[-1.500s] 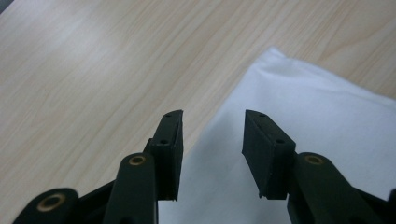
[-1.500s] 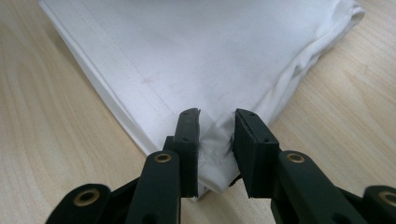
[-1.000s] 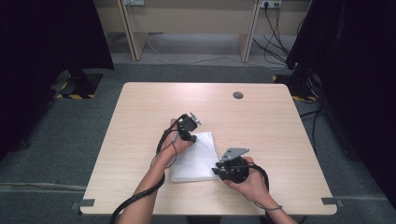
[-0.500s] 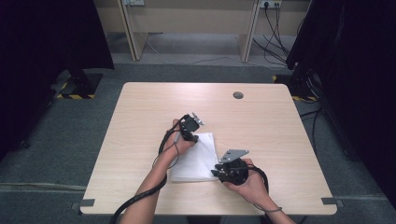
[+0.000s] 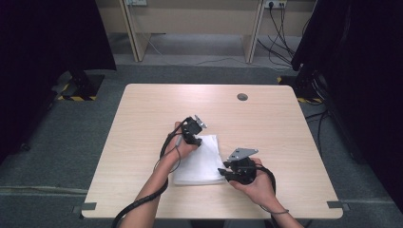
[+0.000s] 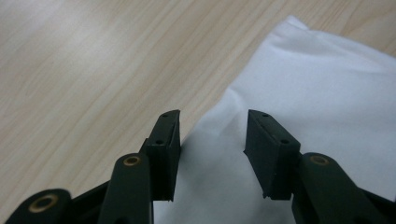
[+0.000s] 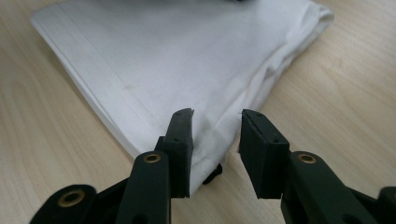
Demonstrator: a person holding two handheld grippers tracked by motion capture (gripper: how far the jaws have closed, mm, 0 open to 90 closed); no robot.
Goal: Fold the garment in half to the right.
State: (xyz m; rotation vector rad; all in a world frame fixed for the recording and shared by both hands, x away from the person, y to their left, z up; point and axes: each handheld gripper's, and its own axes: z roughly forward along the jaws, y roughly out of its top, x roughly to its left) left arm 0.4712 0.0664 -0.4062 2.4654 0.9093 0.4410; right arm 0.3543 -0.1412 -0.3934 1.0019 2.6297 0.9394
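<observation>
Letting go at two corners at once, my left claw (image 6: 212, 140) has just been spreading its jaws, which now stand apart over the white cloth's edge low in the left gripper view, pinching nothing, while my right claw (image 7: 215, 140) has also just been widening and straddles, without pressing, the corner at the bottom of the right gripper view. I judge both sit at opposite corners because the folded white cloth (image 5: 202, 161) is being laid flat there, just below centre of the high view on the wooden table (image 5: 142, 123). Both forearms enter from the bottom edge, the left hand (image 5: 187, 137) angled up-right, the right hand (image 5: 249, 178) turned leftward toward the cloth.
</observation>
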